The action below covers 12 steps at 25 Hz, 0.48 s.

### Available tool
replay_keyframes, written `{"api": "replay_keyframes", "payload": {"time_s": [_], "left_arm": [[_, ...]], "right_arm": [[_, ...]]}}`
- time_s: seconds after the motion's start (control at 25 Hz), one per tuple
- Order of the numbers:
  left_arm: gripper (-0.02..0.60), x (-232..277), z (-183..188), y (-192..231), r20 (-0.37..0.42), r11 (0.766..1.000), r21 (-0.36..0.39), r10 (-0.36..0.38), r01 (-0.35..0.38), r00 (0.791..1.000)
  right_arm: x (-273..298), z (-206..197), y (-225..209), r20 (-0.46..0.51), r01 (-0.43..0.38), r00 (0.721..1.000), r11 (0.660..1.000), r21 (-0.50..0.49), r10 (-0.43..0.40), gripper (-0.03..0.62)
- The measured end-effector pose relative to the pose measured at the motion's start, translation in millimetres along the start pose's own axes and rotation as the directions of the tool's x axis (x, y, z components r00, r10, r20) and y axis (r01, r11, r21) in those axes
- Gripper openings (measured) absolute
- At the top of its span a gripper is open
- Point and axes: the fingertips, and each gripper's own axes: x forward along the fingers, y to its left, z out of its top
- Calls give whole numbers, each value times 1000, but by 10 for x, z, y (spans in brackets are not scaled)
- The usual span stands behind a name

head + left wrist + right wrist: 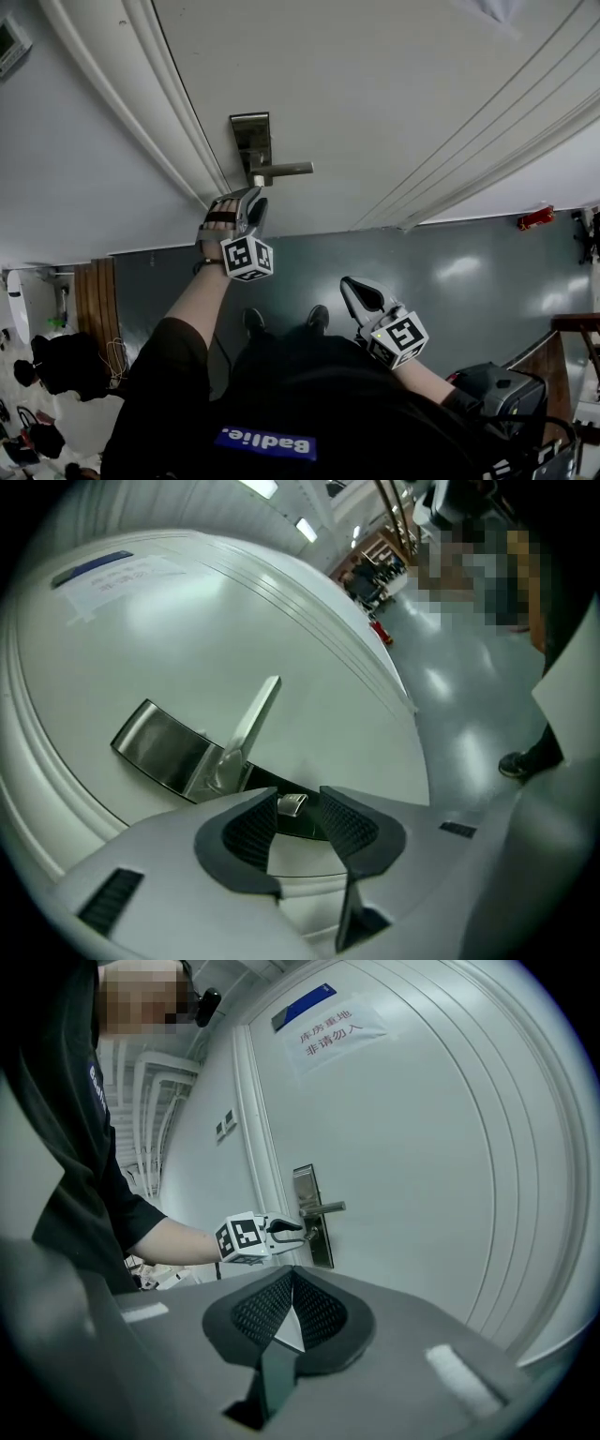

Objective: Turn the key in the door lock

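A white door (394, 103) carries a steel lock plate (250, 139) with a lever handle (284, 170). My left gripper (253, 195) reaches up to the plate just under the lever. In the left gripper view the small silver key (292, 804) sticks out of the plate (161, 748) below the lever (251, 716). It lies between the left gripper's (298, 805) pads, which stand apart and do not press it. My right gripper (355, 287) hangs back from the door, shut with nothing in it (292, 1274). From there I see the left gripper (291, 1232) at the lock (310, 1213).
A paper sign (333, 1026) is stuck high on the door. The door frame (141, 103) runs along the lock side. A red object (535, 218) lies on the grey floor by the wall. Wooden furniture (581, 328) and bags (37, 431) stand at the edges.
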Motion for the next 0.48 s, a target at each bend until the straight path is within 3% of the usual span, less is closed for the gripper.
{"api": "replay_keyframes", "payload": {"time_s": [0.2, 0.48], "left_arm": [[126, 226, -105, -33, -47, 993, 114, 21, -16, 999], [126, 432, -188, -6, -87, 980, 193, 68, -50, 994]], "right_arm": [[-11, -112, -54, -49, 31, 998, 1000, -3, -31, 3], [-33, -241, -139, -95, 44, 994, 999, -16, -46, 3]]}}
